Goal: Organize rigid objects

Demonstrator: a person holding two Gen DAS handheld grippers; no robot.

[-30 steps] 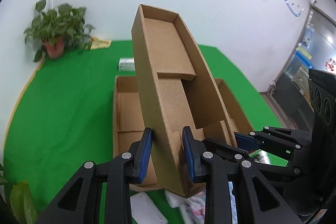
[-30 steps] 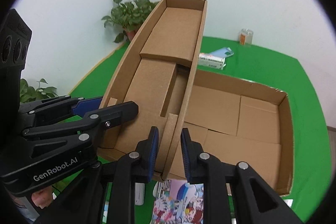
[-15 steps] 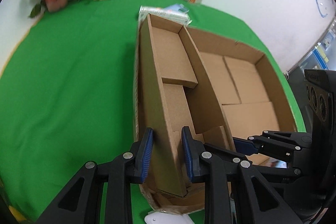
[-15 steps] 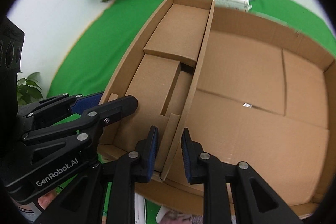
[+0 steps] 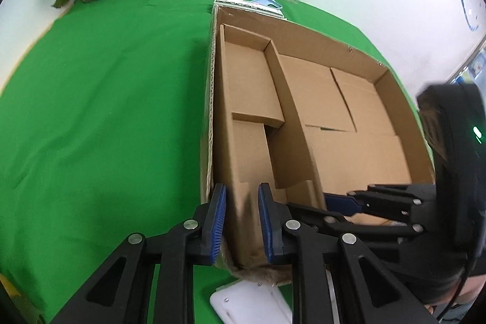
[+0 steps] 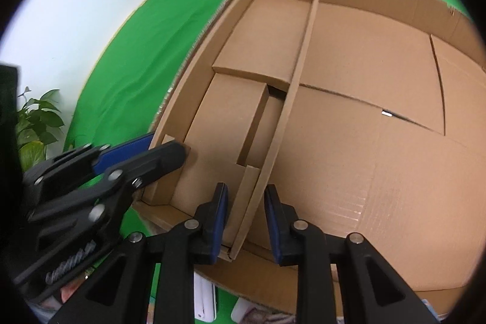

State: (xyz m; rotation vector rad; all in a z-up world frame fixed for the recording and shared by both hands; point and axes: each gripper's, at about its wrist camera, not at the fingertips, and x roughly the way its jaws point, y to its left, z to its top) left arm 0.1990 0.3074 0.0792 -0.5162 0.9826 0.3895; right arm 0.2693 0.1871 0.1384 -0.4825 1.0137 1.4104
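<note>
The narrow tray [image 5: 252, 123] lies inside the big box [image 5: 358, 141], along its left wall. The left gripper [image 5: 241, 222] seems clamped on the tray's near left wall. The right gripper [image 6: 246, 220], just opening, straddles its right wall.

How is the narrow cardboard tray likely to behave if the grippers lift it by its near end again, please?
Probably light: the tray is thin cardboard holding nothing but folded flaps. Its thin walls may flex or crease under the pads. Long and narrow, held only at one end by the left gripper and right gripper, its far end would likely sag or swing.
</note>
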